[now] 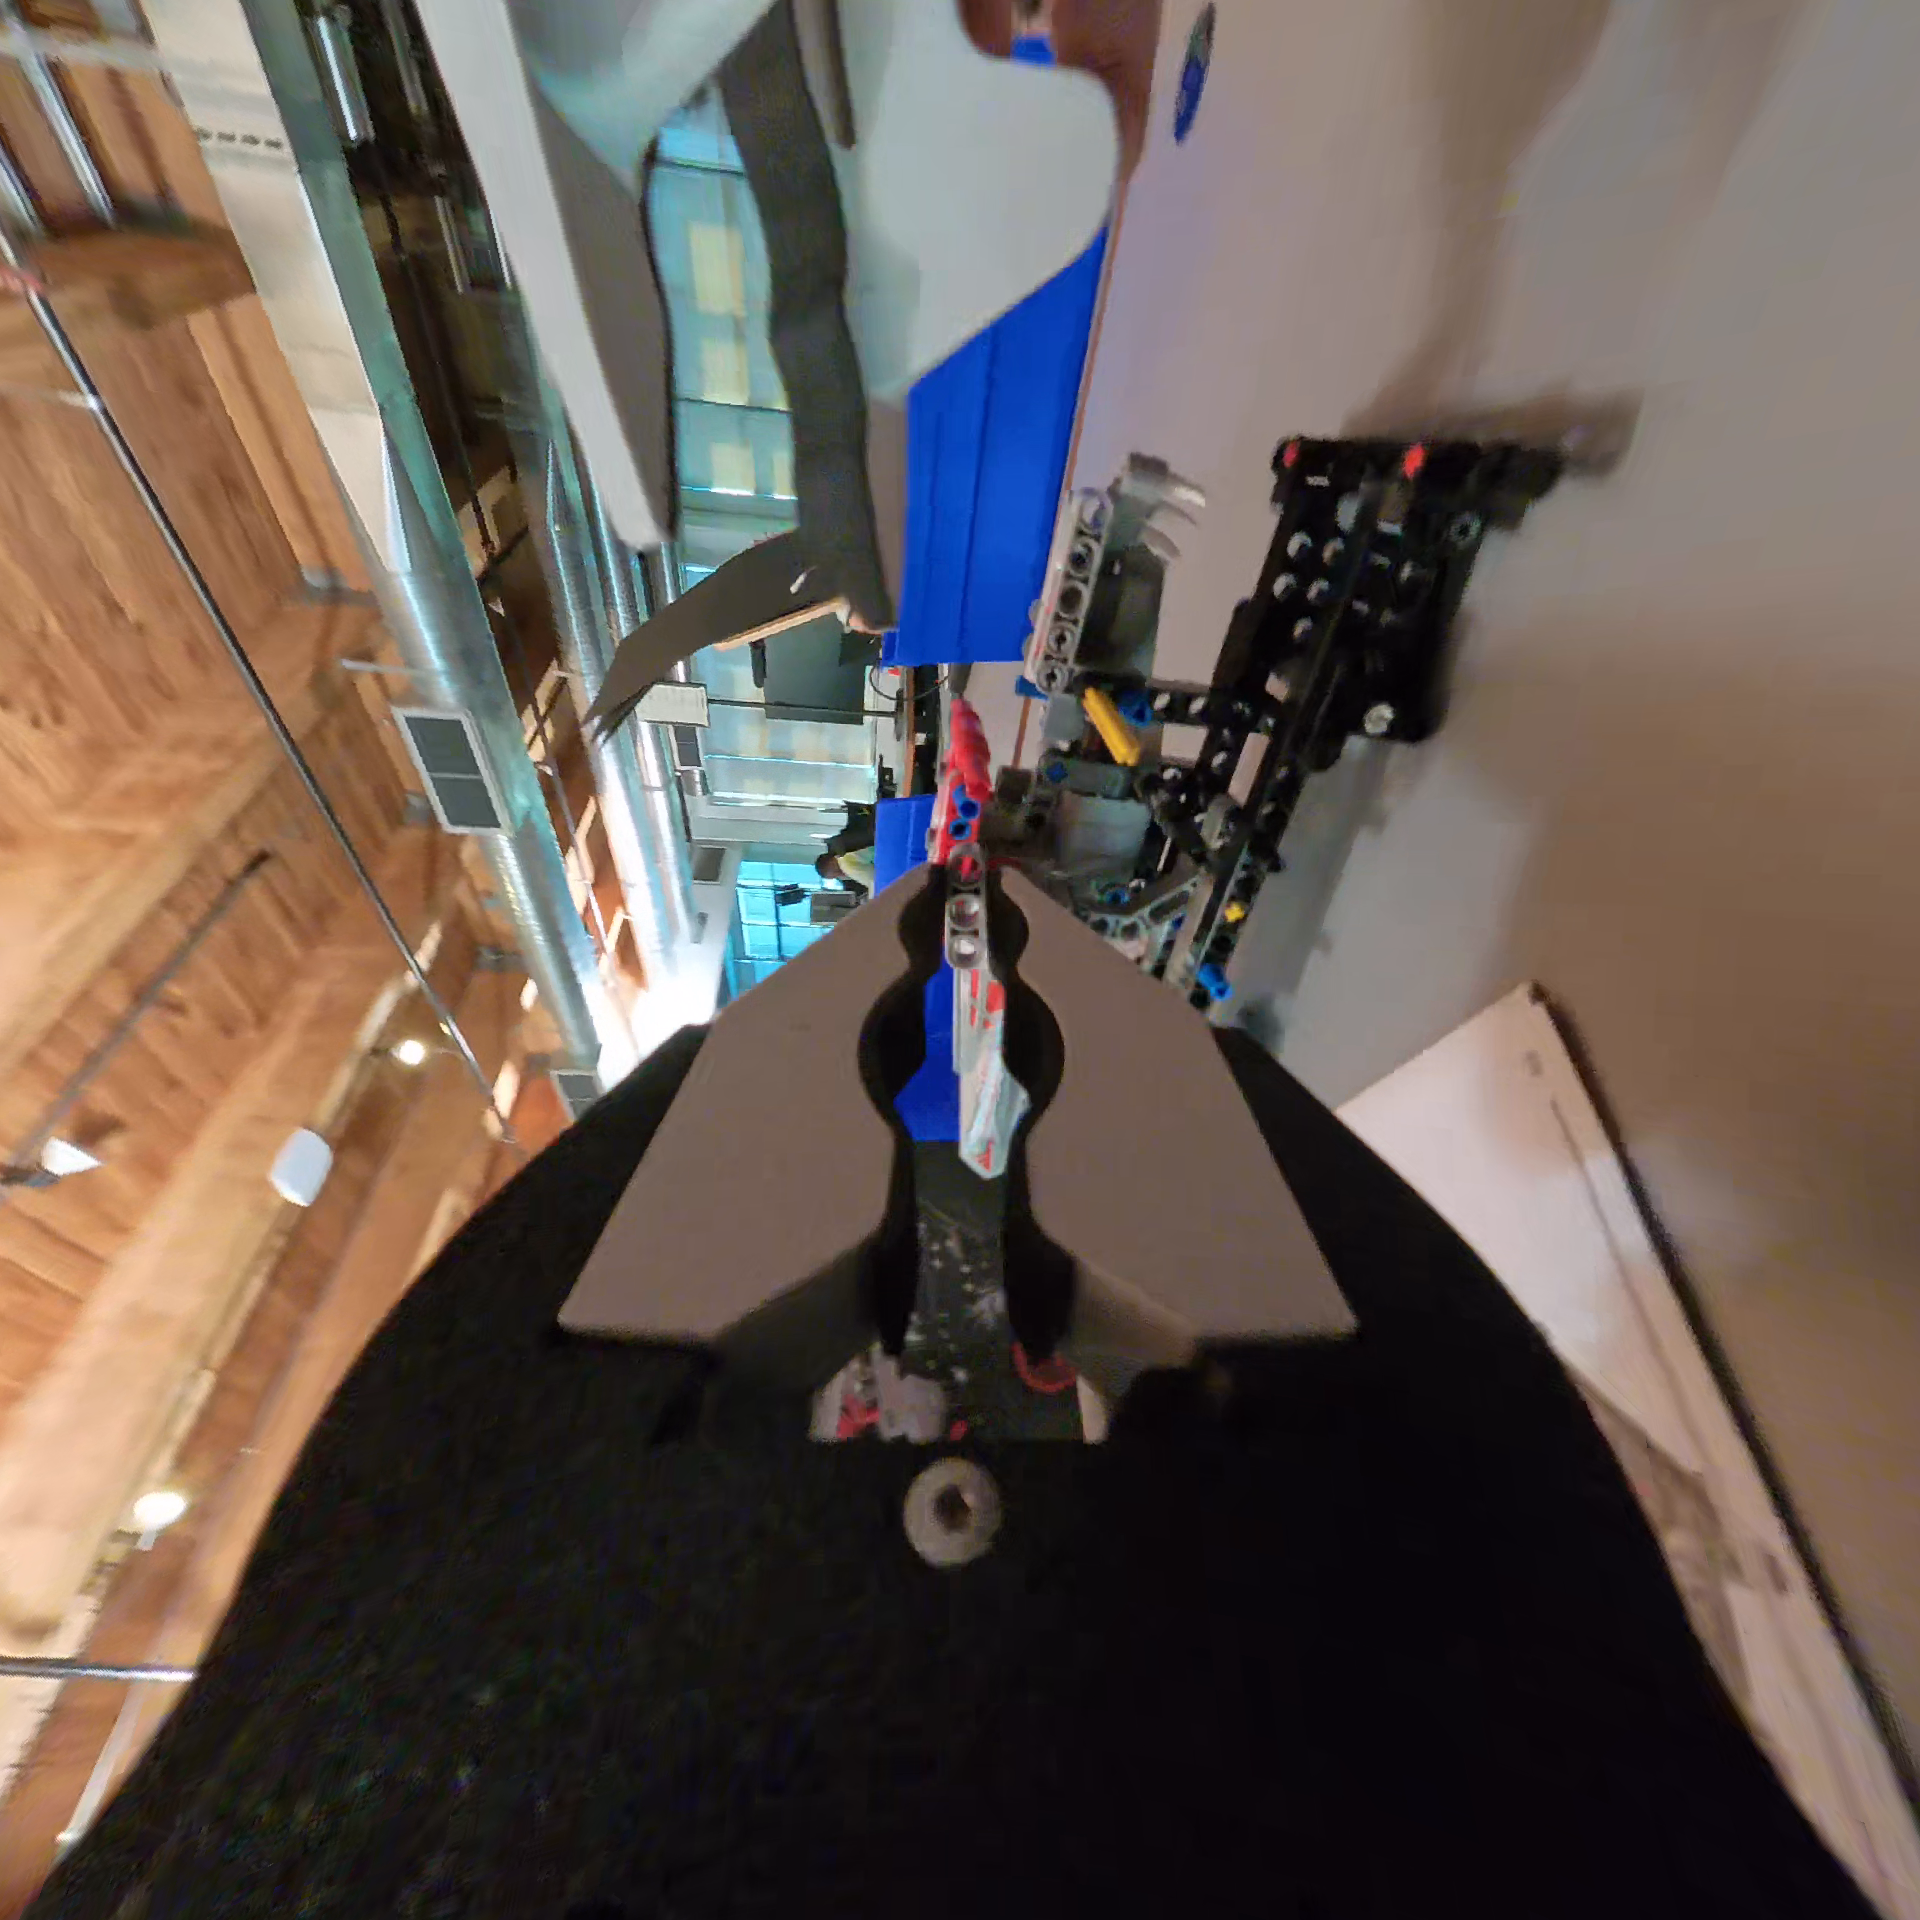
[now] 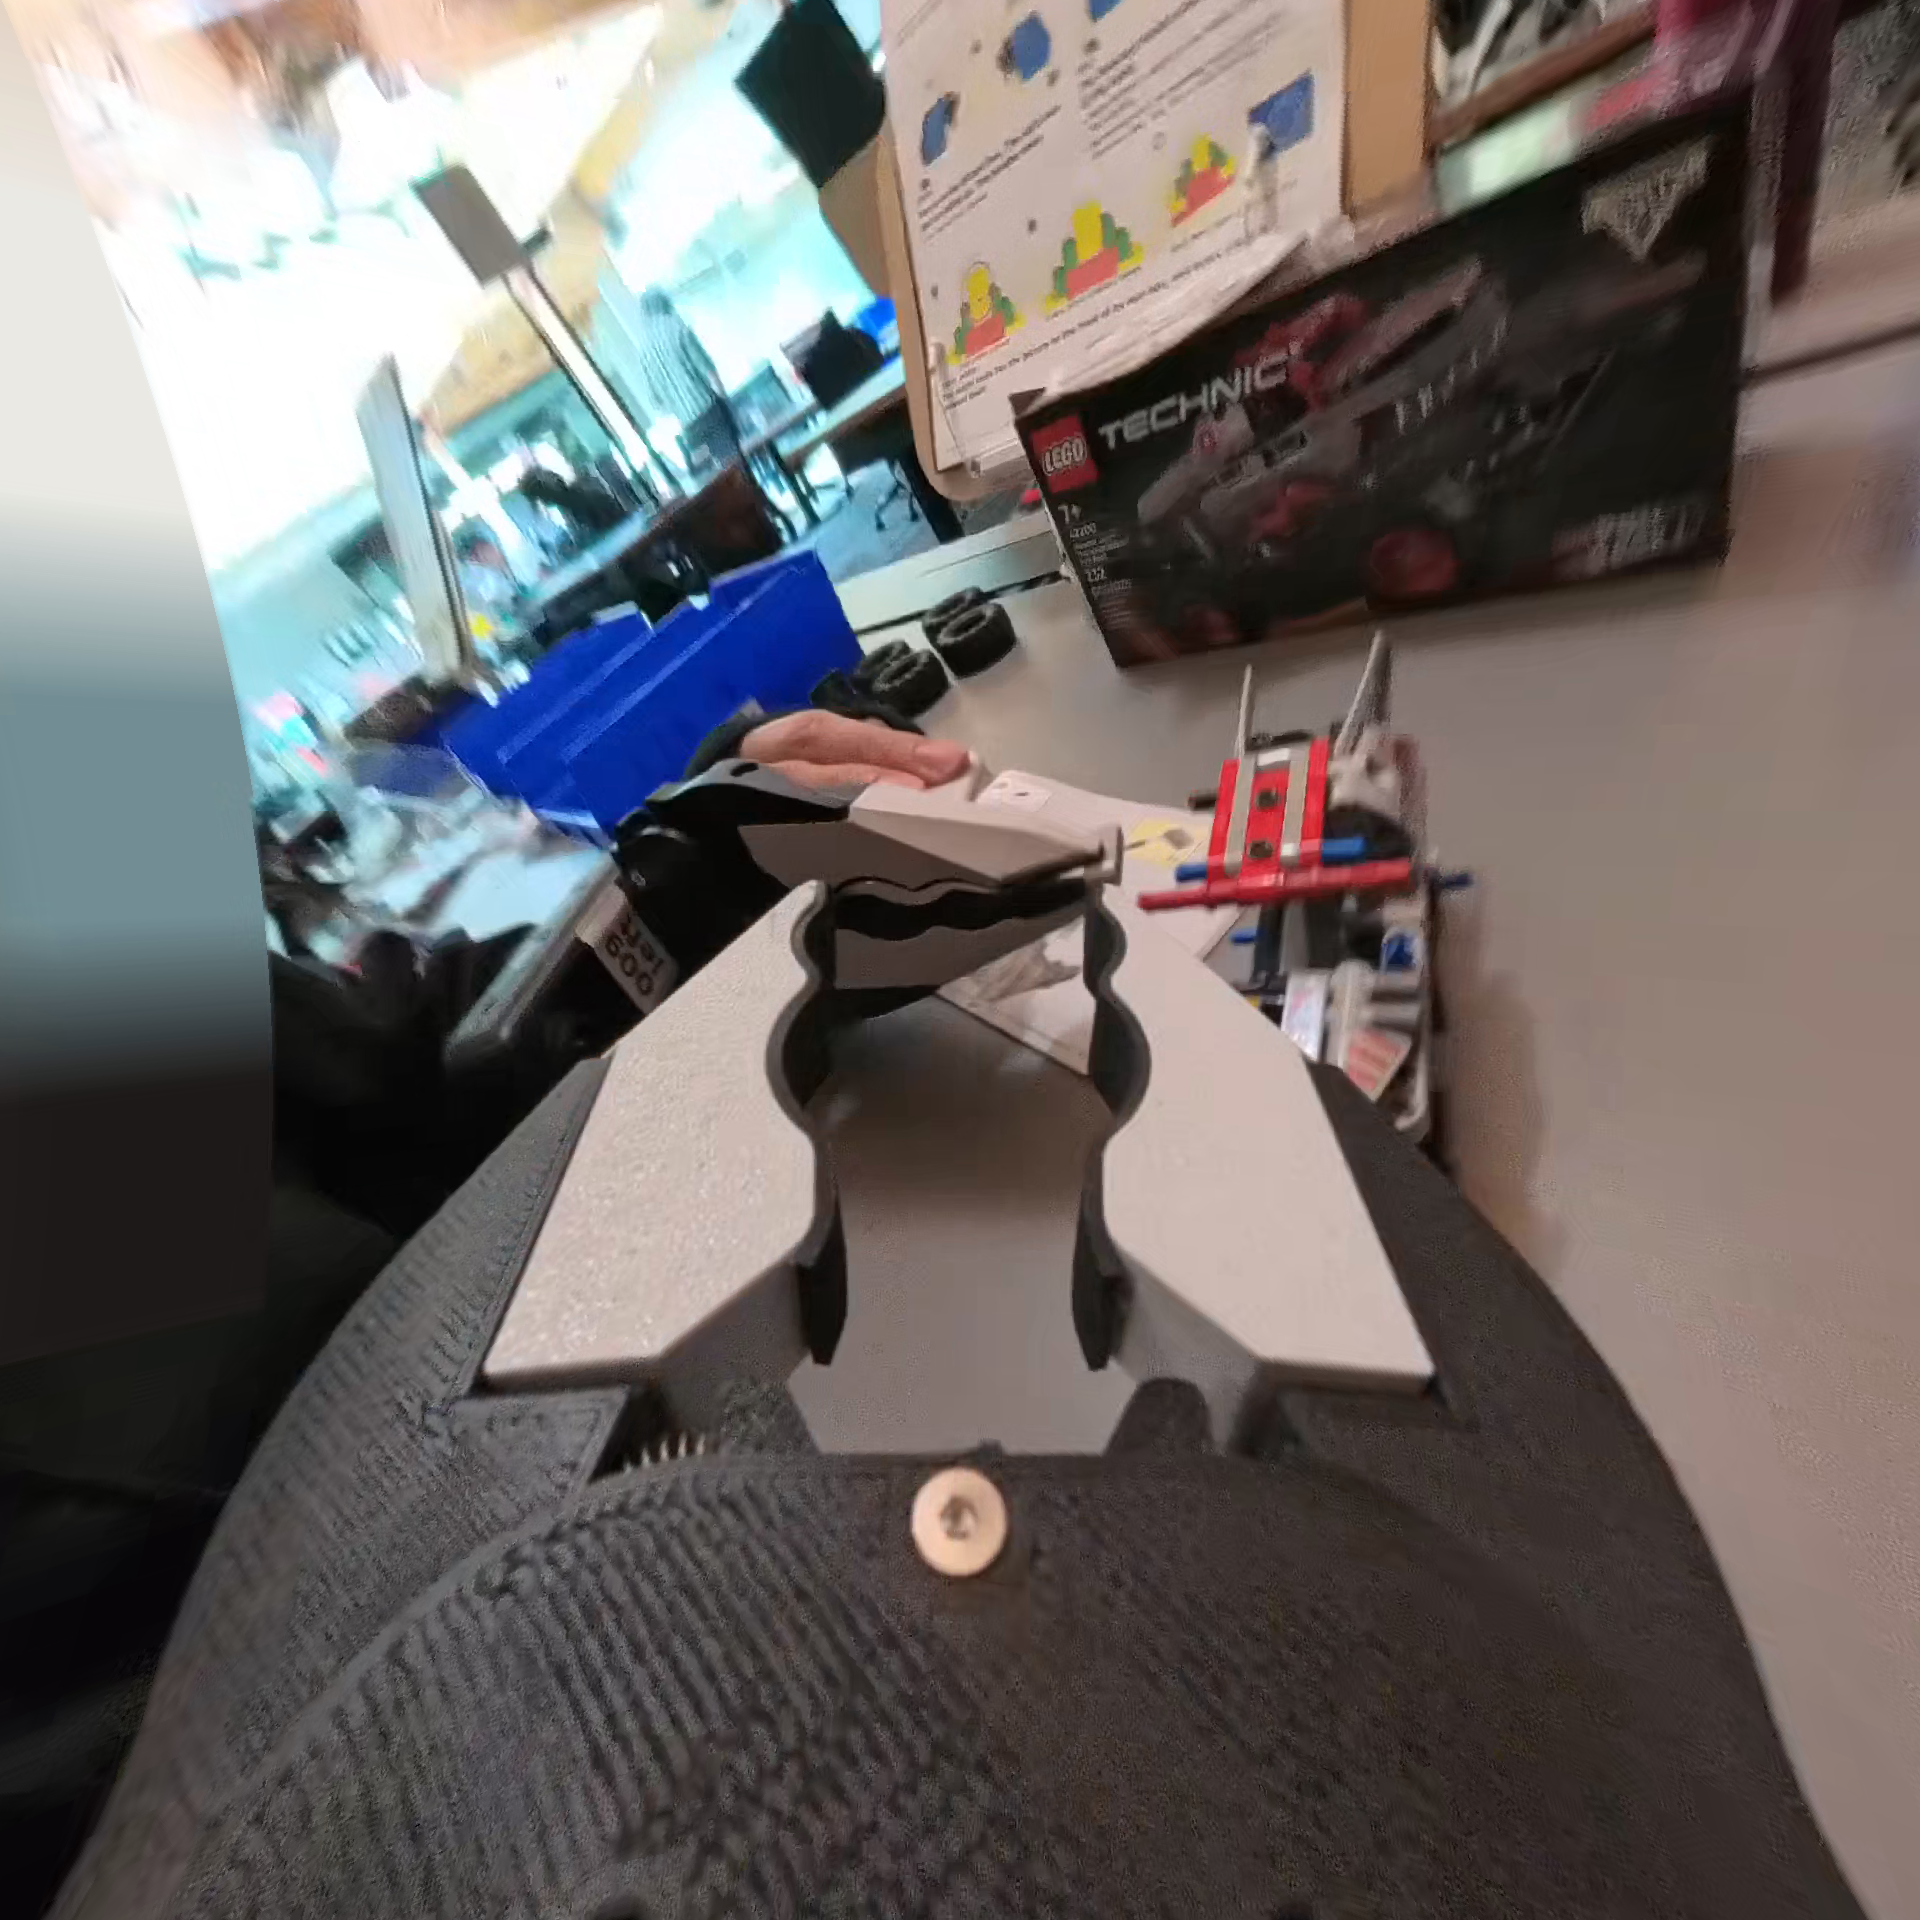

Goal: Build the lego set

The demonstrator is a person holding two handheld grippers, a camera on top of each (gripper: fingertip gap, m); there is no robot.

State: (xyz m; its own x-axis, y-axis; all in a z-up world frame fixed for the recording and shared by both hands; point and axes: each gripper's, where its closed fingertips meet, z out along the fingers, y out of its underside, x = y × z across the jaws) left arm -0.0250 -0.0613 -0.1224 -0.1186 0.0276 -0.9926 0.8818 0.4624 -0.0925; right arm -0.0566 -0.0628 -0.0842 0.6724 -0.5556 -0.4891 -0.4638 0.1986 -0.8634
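Observation:
My left gripper (image 1: 966,883) is shut on a grey holed beam with a red-and-grey panel (image 1: 982,1081). The beam's far end meets the red side (image 1: 961,774) of the lego model (image 1: 1320,644), a black frame with grey and yellow parts lying on the white table (image 1: 1662,727). I cannot tell whether the two are joined. In the right wrist view the model (image 2: 1283,821) shows red and grey with spikes, and the left gripper (image 2: 1101,862) reaches it from the left. My right gripper (image 2: 956,914) is open and empty, held above the table behind the left one.
The dark lego set box (image 2: 1403,488) stands behind the model, with an instruction sheet (image 2: 1091,156) above it. Black tyres (image 2: 935,649) and blue bins (image 2: 675,686) lie at the back left. A white booklet (image 1: 1558,1247) lies near the model. A hand (image 2: 852,753) holds the left gripper. The tips of one gripper are about 5 cm away from the tips of the other.

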